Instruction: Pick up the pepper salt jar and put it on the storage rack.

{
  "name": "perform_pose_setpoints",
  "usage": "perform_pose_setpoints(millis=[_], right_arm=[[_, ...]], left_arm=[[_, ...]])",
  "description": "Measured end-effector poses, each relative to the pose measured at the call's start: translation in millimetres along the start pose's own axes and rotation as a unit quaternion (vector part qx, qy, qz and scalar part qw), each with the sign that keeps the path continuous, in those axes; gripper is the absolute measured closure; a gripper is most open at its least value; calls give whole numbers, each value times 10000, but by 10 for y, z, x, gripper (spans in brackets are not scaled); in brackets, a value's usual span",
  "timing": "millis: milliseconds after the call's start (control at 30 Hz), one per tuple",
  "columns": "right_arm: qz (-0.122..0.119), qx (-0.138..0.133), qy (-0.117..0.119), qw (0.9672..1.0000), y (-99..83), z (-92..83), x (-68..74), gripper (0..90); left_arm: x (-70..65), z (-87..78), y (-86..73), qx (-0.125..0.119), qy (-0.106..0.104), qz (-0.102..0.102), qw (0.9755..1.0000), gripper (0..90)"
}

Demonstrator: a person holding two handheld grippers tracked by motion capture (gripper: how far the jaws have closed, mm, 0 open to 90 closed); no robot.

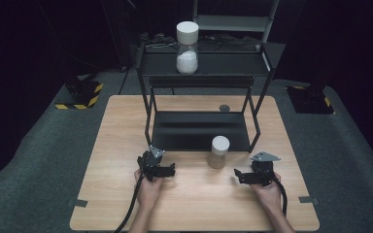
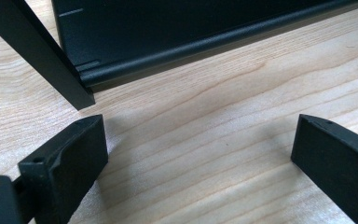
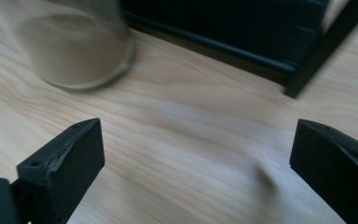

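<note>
High view: the left gripper [image 1: 156, 165] and right gripper [image 1: 255, 174] rest low on the worktop [image 1: 116, 145], a small jar [image 1: 219, 152] between them, nearer the right one, just in front of the black rack [image 1: 199, 130]. A taller jar [image 1: 187, 47] stands on the rack's top shelf.

Left gripper view: fingers [image 2: 70, 158] spread wide over bare wood, the rack's leg [image 2: 42, 56] at 11 o'clock.

Right gripper view: fingers [image 3: 65, 163] spread wide, holding nothing; the small jar [image 3: 74, 44] sits at 11 o'clock, apart from them.

We see a wooden tabletop [image 1: 116, 145], a black two-tier shelf [image 1: 199, 128] at its far side, a white-filled jar [image 1: 187, 47] on the top tier, dark floor [image 1: 39, 141] around.
</note>
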State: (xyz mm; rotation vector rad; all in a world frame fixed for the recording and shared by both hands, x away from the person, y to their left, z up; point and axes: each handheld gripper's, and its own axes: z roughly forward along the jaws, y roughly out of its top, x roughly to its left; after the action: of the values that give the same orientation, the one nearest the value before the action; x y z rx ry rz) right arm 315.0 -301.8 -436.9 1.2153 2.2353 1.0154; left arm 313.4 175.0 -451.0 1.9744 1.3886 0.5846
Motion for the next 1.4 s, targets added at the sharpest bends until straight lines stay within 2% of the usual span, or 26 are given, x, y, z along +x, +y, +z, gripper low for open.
perform_pose_setpoints(millis=[233, 533, 1033, 1400], right_arm=[[-193, -151, 411, 9989, 102, 67, 72, 28], [-229, -337, 696, 9967, 193, 143, 126, 54], [-157, -595, 786, 9950, 347, 277, 203, 108], [-86, -773, 865, 9932, 426, 353, 191, 166]], left_arm=[[0, 0, 0, -1, 1, 0, 10000, 35], [0, 0, 0, 0, 0, 1, 10000, 35], [0, 0, 0, 1, 0, 1, 10000, 35], [1, 0, 0, 0, -1, 1, 10000, 35]])
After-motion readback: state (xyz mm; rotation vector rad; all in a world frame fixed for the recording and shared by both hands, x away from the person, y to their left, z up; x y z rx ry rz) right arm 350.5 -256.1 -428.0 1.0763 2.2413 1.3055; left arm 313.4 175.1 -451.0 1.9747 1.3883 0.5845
